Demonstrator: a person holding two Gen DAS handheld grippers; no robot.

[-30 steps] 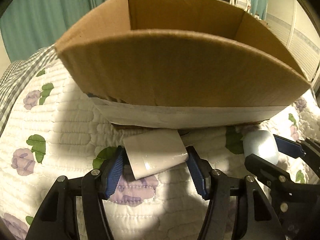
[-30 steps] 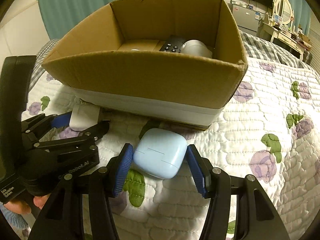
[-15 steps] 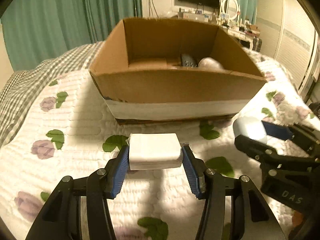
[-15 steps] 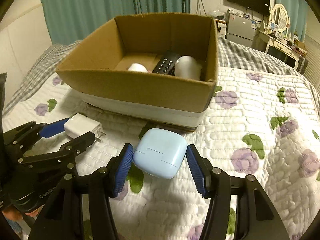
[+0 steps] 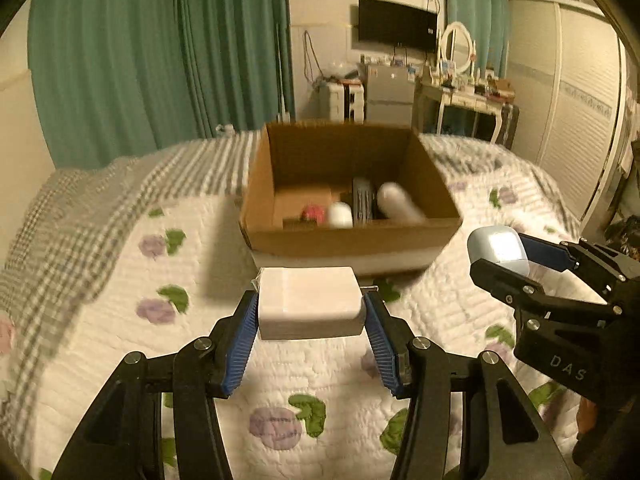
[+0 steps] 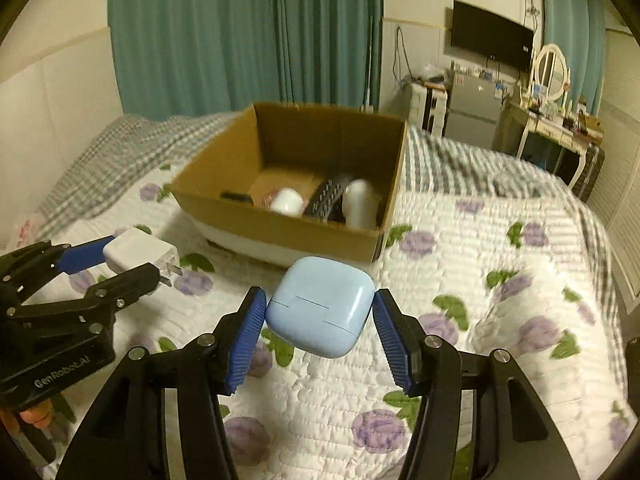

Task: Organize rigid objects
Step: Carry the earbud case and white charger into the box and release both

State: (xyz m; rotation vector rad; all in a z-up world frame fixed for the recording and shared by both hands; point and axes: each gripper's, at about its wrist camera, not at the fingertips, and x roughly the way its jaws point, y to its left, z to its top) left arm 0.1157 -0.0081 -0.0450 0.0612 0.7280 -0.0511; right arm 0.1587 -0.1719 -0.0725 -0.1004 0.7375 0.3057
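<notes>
right wrist view: left tool grips white charger, prongs toward box; right tool grips blue case.

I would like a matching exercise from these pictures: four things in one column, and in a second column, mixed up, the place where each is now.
Things:
1. charger
2. earbud case
3. remote
4. box

Places:
A. lying inside the box
B. held in the right gripper
C. standing on the quilt
D. held in the left gripper

Pairs: 1-D, 2-B, 3-A, 4-C
</notes>
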